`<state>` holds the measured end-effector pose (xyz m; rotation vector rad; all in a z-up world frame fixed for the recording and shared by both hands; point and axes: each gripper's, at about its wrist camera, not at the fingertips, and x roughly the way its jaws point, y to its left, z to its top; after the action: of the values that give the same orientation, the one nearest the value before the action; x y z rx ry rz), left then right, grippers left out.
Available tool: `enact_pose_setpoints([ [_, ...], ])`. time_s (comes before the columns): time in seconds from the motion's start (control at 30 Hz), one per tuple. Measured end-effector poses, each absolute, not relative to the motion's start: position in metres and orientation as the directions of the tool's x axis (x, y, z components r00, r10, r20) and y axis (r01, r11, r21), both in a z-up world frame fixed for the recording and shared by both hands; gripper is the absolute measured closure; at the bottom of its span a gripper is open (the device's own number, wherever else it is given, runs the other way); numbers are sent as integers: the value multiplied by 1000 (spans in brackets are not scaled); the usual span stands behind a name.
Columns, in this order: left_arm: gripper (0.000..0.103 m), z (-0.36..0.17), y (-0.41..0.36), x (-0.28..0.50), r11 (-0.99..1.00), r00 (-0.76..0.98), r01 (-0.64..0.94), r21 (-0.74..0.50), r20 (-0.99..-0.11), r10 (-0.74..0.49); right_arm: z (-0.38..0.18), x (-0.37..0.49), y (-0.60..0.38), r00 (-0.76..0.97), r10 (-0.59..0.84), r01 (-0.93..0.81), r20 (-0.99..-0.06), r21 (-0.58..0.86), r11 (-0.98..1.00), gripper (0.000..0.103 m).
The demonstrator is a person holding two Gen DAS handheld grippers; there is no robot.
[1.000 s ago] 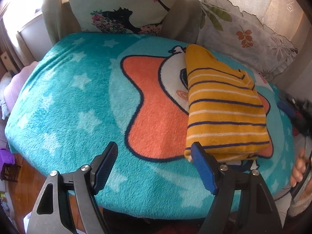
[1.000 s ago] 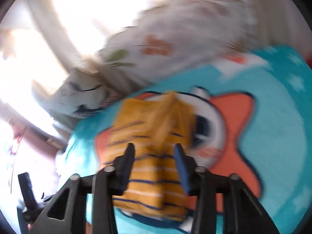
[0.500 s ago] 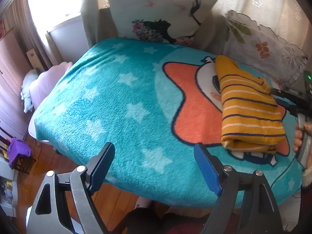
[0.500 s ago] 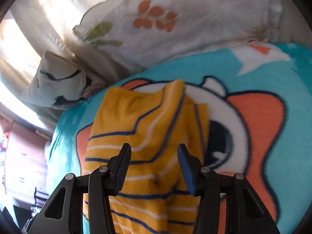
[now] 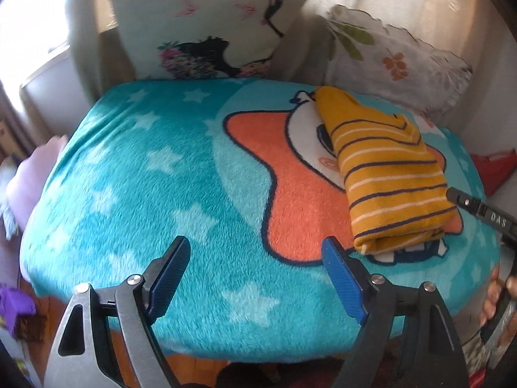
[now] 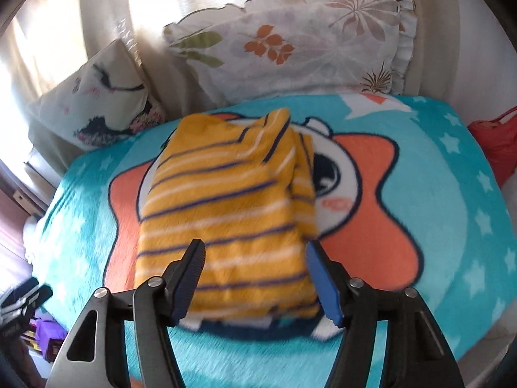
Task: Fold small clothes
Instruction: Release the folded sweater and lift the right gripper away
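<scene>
Nearest to the cameras, both tools have drawn back from the cloth: the left gripper [image 5: 255,271] now hangs over the near edge of the bed with its jaws wide apart and nothing between them, and the right gripper [image 6: 255,274], which half a second ago stood lower and closer over the garment, has lifted away with its jaws also open and empty. This suggests that the last fold is done and released, so the task looks nearly complete for this piece. The small garment [image 5: 387,174] lies as a compact, thick rectangle, of soft mustard-yellow knit with thin navy and white stripes; one pointed corner stands up a little at its far end. It rests on the fluffy turquoise blanket [image 5: 135,174], on the orange star print. Behind it lean two cushions [image 5: 206,29], smooth printed cotton, against pale curtains.
</scene>
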<state>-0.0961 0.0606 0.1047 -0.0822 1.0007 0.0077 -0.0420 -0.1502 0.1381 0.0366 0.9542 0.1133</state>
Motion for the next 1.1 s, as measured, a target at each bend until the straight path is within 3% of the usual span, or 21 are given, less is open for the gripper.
enact_pose_setpoints([
  [0.3, 21, 95, 78, -91, 998, 526, 61, -1, -850, -33, 110, -79, -91, 516, 107, -65, -850, 85, 994, 33],
  [1.1, 21, 75, 118, -89, 1000, 463, 21, 2, -886, -8, 85, -74, -28, 459, 103, -143, -882, 42, 989, 32],
])
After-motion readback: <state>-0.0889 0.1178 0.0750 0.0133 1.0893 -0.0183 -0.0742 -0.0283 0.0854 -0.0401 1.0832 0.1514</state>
